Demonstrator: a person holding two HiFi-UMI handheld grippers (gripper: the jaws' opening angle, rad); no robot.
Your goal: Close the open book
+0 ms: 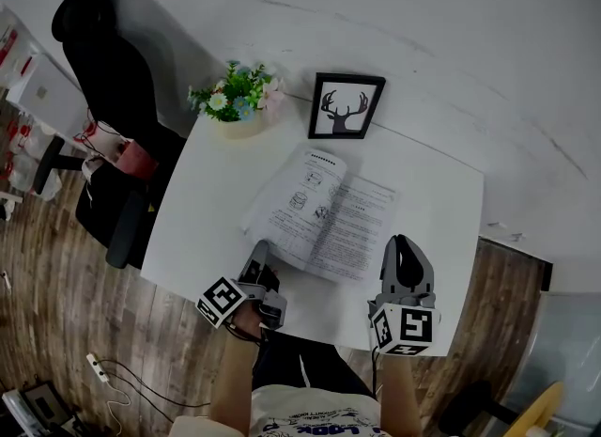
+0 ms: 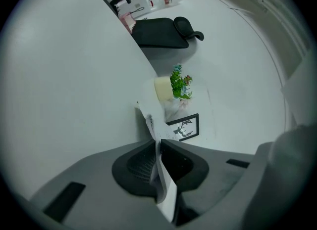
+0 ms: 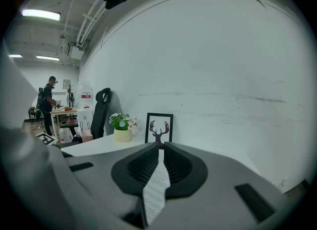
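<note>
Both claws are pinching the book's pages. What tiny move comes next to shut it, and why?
Probably lift the left gripper a little and swing its page over toward the right half. The book lies open on the table. The left gripper is shut on its left page edge, and the right gripper is shut on the right edge, so it can steady that side.

Book (image 1: 324,210) print illegibly small, near corners behind left hand-held gripper (image 1: 258,255) and right hand-held gripper (image 1: 402,249)
</note>
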